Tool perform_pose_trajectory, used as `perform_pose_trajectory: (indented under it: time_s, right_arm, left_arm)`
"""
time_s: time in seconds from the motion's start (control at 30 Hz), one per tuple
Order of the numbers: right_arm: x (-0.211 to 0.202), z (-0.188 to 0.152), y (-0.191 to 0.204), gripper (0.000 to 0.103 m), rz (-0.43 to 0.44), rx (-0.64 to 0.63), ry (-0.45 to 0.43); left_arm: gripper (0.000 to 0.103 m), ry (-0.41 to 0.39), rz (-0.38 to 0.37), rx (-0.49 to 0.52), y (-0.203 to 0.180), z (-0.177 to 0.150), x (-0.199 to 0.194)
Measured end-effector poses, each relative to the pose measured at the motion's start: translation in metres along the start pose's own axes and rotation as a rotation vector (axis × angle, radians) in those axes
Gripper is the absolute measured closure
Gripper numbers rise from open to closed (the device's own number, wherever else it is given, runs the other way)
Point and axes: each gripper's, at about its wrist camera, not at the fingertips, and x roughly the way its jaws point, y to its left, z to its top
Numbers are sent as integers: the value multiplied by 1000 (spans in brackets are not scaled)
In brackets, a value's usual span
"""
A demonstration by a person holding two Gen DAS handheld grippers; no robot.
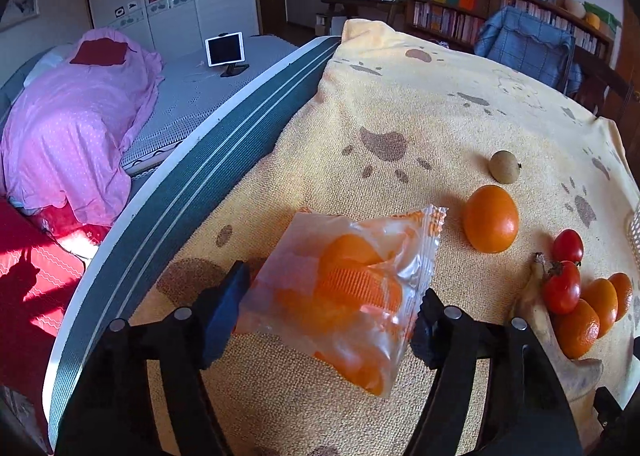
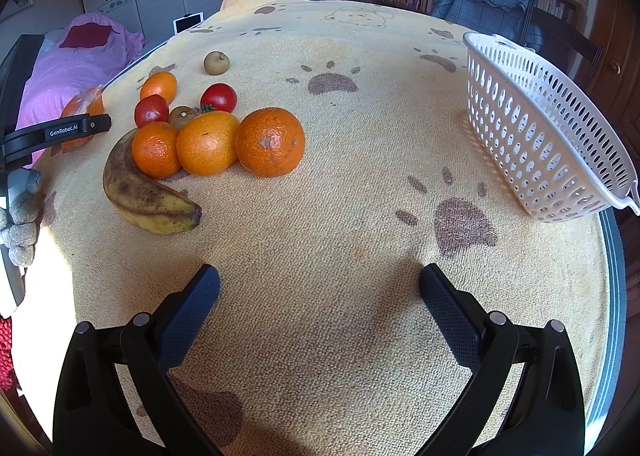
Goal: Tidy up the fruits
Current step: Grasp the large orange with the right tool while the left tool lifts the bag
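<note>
Bagged orange (image 1: pixel 344 296), sealed in clear crinkly film, sitting between the fingers of the left claw (image 1: pixel 332 308) at the left edge of the worktop (image 2: pixel 340 216), apart from the fruit pile. Left claw wrapped round the bag, though true pinch or loose bracket impossible to tell from the film alone. Best done by closing on the firm fruit inside, not on the slack film; otherwise likely to slip or swing in the lift. Worth lifting straight up, then carrying over the pile to the basket (image 2: pixel 540 128) at the far right, lowering inside before letting go. Loose orange (image 1: pixel 491 219) and brown round fruit (image 1: pixel 505 167) just beyond the bag; tomatoes (image 1: pixel 562 286), more oranges (image 2: pixel 208 142) and a spotted banana (image 2: pixel 148 196) clustered to the right. Right claw (image 2: pixel 320 312) spread wide and empty over bare cloth, free to steady the basket.

Readable writing: "GenRobot.AI" on the left tool's arm in the right view. Print on the bag too blurred to read.
</note>
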Motion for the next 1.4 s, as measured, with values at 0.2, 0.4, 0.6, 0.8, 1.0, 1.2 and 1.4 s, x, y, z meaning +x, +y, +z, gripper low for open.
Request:
perform_pose_trajectory:
  time_s: [0.2,0.4,0.6,0.8,1.0,1.2,1.4]
  right_arm:
    - [0,0,0,2,1,1,-1]
    - [-5,4,-6,2,35,19,-8]
    - [-19,24,-3,14,83,20,-67]
    - [-4,45,-1,35,121,9,-62]
    - [16,57,-2,53,192,24,-36]
    - [20,58,-5,63,238,44,-40]
    - [-2,53,-7,63,208,37,-96]
  left_arm:
    - [43,-48,-25,-22,5,0,-12]
    - [45,-103,-67,-10,-3,-2,-35]
    - [46,-115,-108,15,-17,-9,-45]
    - [46,-127,-139,44,-31,-13,-57]
    - [46,-138,-167,68,-42,-16,-66]
    - [46,-139,-193,88,-53,-18,-70]
    - [46,-135,-209,88,-62,-17,-73]
